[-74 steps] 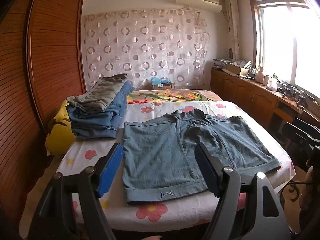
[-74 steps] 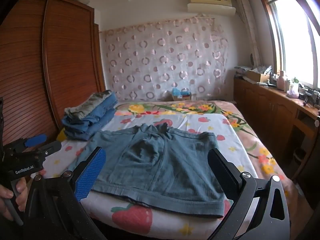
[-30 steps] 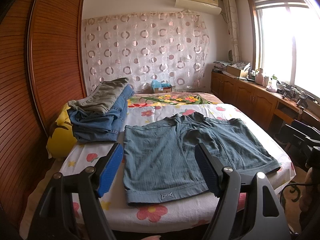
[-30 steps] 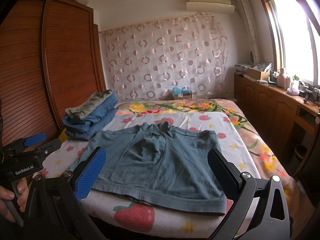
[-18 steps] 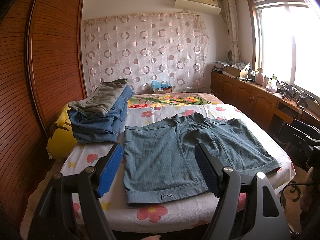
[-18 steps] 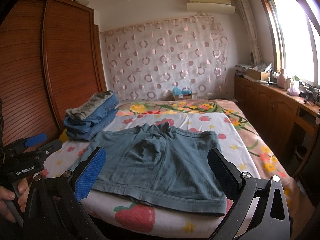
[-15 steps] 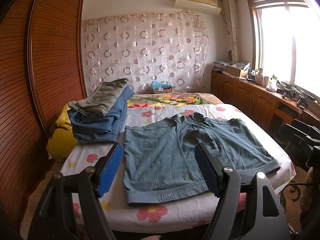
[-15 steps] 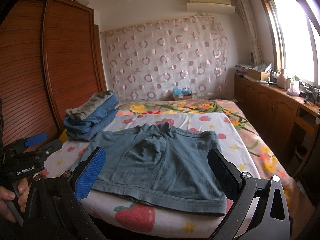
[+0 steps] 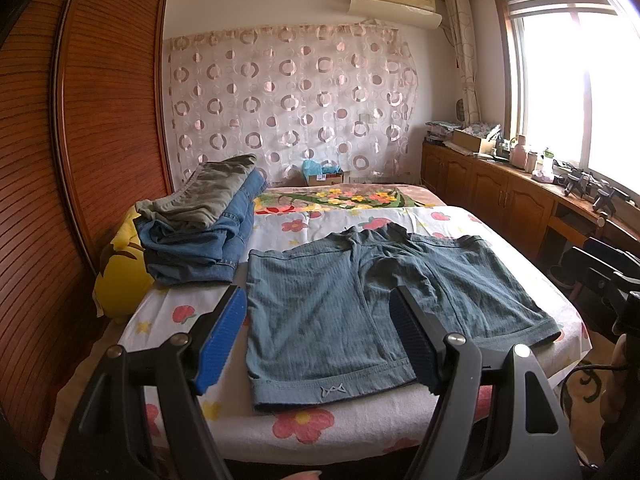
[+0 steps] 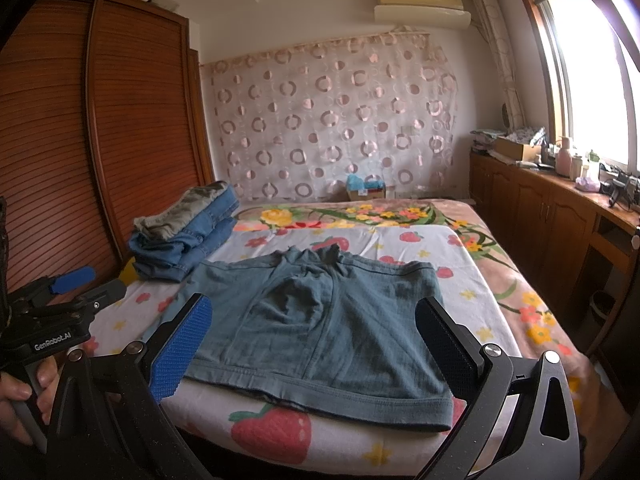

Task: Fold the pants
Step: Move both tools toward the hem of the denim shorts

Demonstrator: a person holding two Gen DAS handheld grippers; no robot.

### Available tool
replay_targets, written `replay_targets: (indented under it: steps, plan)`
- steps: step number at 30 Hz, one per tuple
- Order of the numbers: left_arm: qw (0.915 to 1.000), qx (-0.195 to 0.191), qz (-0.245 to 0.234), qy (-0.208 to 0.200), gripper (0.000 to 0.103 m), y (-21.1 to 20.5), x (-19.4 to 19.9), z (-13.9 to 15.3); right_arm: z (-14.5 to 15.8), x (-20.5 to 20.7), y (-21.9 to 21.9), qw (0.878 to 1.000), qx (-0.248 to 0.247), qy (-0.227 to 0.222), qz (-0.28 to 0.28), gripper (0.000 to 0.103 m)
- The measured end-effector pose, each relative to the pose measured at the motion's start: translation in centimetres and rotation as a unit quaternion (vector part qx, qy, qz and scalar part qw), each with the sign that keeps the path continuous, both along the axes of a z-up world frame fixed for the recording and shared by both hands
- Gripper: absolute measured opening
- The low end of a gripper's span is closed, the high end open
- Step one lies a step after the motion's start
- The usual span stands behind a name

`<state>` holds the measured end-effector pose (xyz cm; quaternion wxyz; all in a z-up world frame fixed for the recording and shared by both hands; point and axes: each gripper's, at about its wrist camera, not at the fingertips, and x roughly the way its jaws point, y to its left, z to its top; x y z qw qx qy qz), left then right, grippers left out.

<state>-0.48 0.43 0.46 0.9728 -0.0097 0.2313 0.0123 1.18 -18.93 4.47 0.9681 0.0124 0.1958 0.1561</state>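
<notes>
Two tools: both are held back from the bed (image 9: 360,428), each with its pads spread wide and nothing between them.
Left tool (image 9: 316,344): seen hovering off the near edge, aimed at the left half of the shorts.
Right tool (image 10: 316,344): likewise hovering short of the mattress, its gap framing the near hem.
Pants (image 9: 372,304): a pair of blue-grey shorts is laid flat and unfolded on the floral sheet, near hem along the bed's near edge, far edge a little rumpled at the middle.
Stack (image 9: 200,224): folded jeans and an olive garment are piled at the left side, just beside the shorts but apart from them.
Step in hand: judged to be the approach for the first fold, nothing yet gripped.
How it is best done: the two corners of one side should be pinched together, one per tool, lifted only slightly, and carried across evenly so the edges are matched.
Risk: the sheet could be pinched along with the thin fabric if the pads are driven too deep.
</notes>
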Motion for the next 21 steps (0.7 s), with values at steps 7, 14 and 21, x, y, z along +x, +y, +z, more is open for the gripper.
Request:
replay_targets:
  steps: [7, 14, 21]
  plan:
    - [0.9999, -0.001, -0.002, 0.013, 0.075, -0.2, 0.7, -0.1, -0.8, 0.2, 0.4, 1.000, -0.005, 0.010, -0.003, 0.103]
    - [0.9989, -0.007, -0.012, 0.045, 0.075, -0.1, 2.3, -2.4, -3.0, 1.8, -0.5, 0.999, -0.017, 0.048, -0.014, 0.103]
    - [0.9974, -0.005, -0.022, 0.068, 0.075, -0.2, 3.0, -3.6, -4.8, 2.8, -0.8, 0.996, -0.033, 0.077, -0.018, 0.103]
